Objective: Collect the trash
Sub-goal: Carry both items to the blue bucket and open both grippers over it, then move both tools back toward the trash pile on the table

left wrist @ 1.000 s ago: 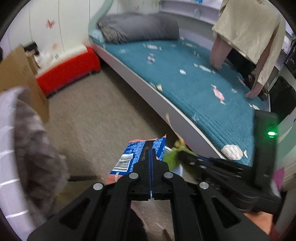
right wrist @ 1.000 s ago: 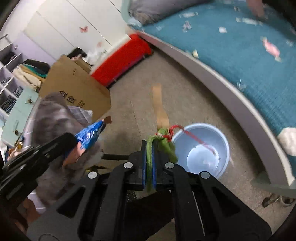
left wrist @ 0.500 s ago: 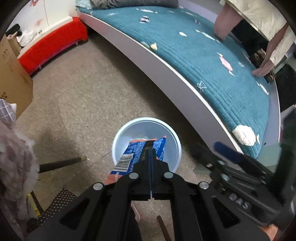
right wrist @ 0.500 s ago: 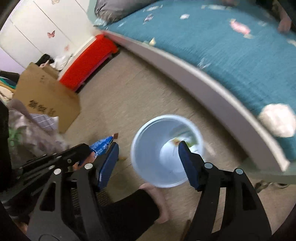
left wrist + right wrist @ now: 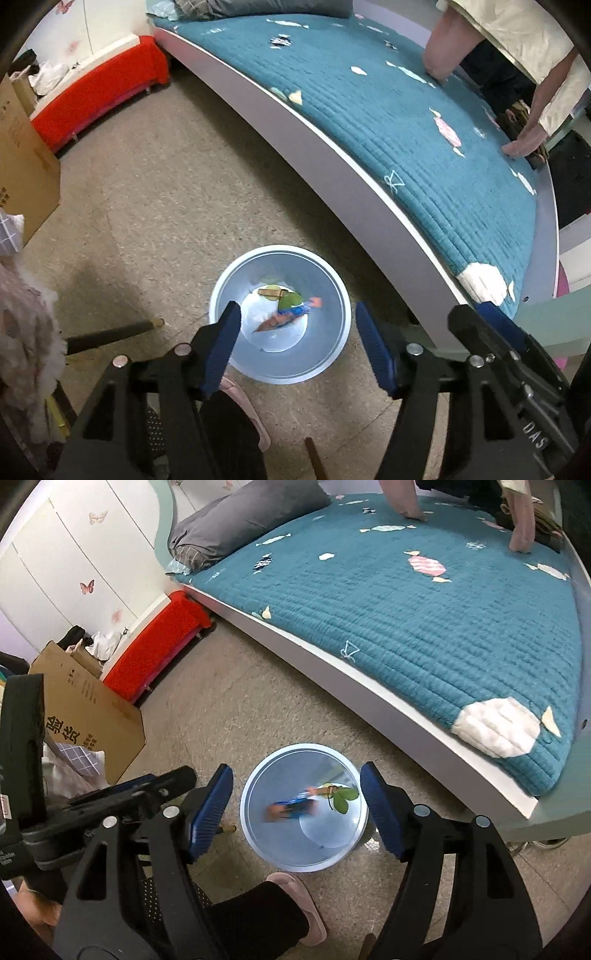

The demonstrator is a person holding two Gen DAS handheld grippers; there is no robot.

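- my left fingers (image 5: 297, 347) are spread wide and hold nothing, above the pale blue bin (image 5: 332, 347) on the floor (image 5: 155, 192).
- my right fingers (image 5: 297, 808) are spread too.
- blue snack wrapper (image 5: 286, 317) and green scrap (image 5: 290, 300) lie inside the bin, near the bed (image 5: 424, 122).

A smooth, glossy plastic bin (image 5: 334, 354) stands on rough speckled floor (image 5: 155, 206) beside a quilted cloth bedspread (image 5: 424, 602).

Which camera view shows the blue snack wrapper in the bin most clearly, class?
The left wrist view. There the blue snack wrapper lies sharp at the bottom of the bin, beside a green scrap. In the right wrist view the same wrapper is smeared by motion blur, so only its colours show.
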